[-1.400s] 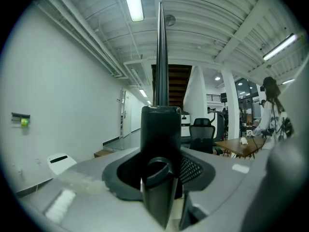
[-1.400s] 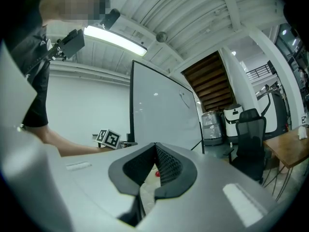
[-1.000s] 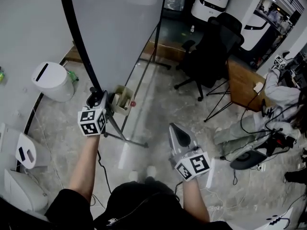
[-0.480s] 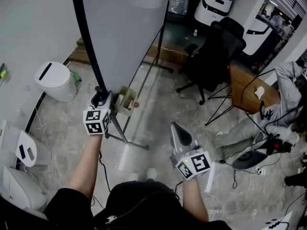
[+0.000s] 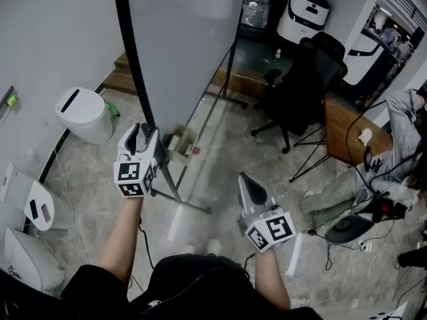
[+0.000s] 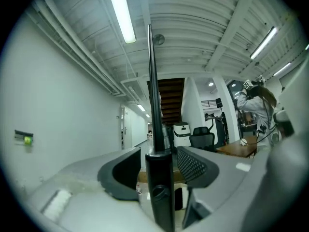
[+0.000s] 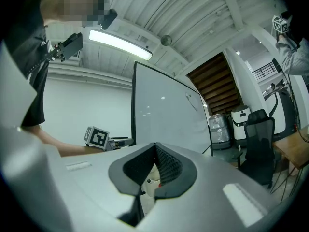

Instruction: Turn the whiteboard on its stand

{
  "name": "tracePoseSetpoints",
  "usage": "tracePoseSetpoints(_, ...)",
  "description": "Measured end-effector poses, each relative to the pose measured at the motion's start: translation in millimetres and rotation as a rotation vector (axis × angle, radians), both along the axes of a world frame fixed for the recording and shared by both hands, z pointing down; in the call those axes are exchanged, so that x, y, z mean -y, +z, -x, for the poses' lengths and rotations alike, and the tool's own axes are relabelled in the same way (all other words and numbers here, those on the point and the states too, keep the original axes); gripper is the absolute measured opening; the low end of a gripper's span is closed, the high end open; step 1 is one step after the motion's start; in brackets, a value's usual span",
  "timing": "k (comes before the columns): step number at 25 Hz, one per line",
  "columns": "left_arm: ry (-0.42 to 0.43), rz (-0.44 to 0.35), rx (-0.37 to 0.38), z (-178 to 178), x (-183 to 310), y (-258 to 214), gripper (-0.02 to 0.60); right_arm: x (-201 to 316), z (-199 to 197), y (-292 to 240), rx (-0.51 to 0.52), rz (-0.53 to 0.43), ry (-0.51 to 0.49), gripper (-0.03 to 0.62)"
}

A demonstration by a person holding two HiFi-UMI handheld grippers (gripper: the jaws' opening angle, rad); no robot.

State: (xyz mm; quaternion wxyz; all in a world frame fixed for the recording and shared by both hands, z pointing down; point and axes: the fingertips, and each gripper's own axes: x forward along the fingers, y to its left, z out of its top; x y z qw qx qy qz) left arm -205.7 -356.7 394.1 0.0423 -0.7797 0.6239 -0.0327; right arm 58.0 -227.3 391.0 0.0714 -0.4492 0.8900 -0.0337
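Note:
The whiteboard stands upright on its wheeled stand, its black frame edge running down towards my left gripper. In the left gripper view that black edge stands between the two pads with a gap on each side, and the jaws are opening around it. My right gripper hangs lower, to the right of the stand, shut with nothing in it. The right gripper view shows the board face beyond its closed jaws, and the left gripper's marker cube at the board's left edge.
The stand's metal legs spread over the marble floor, with a small tray box on them. A white bin stands at left. A black office chair, a wooden table and a seated person are at right.
The left gripper's jaws have spread apart off the board's black edge. The board and the room have slid slightly rightward in the head view. The right gripper has barely moved.

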Motion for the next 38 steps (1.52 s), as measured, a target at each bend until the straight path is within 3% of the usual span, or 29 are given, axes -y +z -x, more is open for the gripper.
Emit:
tracePoseSetpoints(4, 0.032, -0.057, -0.003, -11, -16, -27, 0.244, 2, 1, -6, 0.003, -0.016, -0.005, 0.005)
tracePoseSetpoints(10, 0.132, -0.092, -0.012, -49, -39, -46, 0.177, -1, -5, -9, 0.001, -0.029, 0.009, 0.005)
tracePoseSetpoints(21, 0.283, -0.061, -0.084, -125, -62, -36, 0.109, -4, -21, -13, -0.008, -0.047, 0.051, 0.005)
tracePoseSetpoints(27, 0.363, -0.038, -0.086, -163, -73, -22, 0.074, -5, -32, -12, -0.020, -0.043, 0.069, 0.005)
tracePoseSetpoints(38, 0.353, 0.028, -0.165, -176, -80, -6, 0.003, -7, -40, -3, -0.073, -0.015, 0.100, 0.005)
